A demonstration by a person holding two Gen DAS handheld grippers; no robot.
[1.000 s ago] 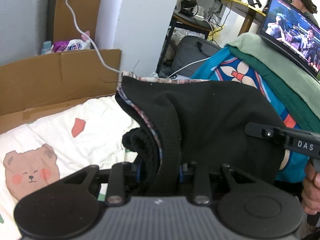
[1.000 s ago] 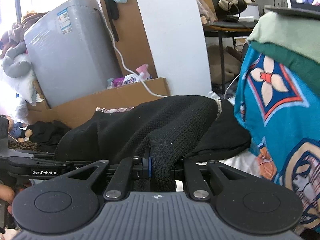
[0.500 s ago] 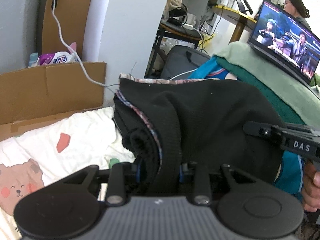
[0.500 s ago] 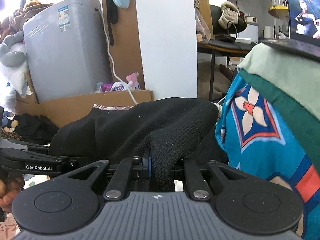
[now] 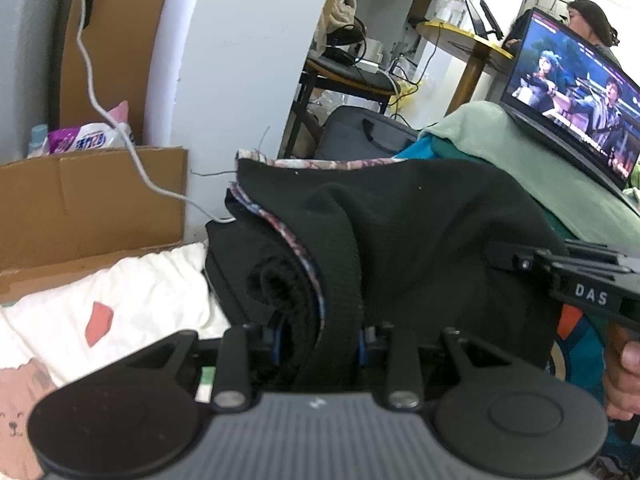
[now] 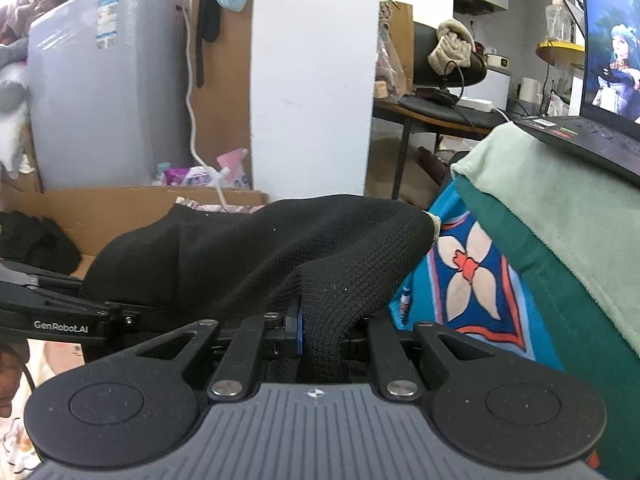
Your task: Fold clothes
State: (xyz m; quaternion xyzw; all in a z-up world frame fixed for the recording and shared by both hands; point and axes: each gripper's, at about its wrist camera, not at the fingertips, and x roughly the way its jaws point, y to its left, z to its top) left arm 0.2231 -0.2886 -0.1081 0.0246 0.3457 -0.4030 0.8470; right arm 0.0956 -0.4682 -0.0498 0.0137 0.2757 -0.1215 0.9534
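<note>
A folded black knit garment (image 5: 420, 240) with a patterned lining edge is held up between both grippers above the white bear-print sheet (image 5: 120, 300). My left gripper (image 5: 320, 340) is shut on its left end, with thick folds bunched between the fingers. My right gripper (image 6: 324, 336) is shut on its right end; the garment (image 6: 260, 256) drapes off to the left. The right gripper's body shows at the right of the left wrist view (image 5: 580, 280), and the left gripper's body at the left of the right wrist view (image 6: 60, 316).
A stack of folded clothes, blue patterned (image 6: 472, 280) under green (image 6: 560, 232), stands right, with an open laptop (image 5: 572, 100) on top. A cardboard wall (image 5: 88, 200) and white cable (image 5: 120, 132) are behind; a grey tub (image 6: 108, 92) stands back left.
Both grippers have carried the black garment up and to the right, closer to the stack of clothes. The bear print has slid down and left out of view.
</note>
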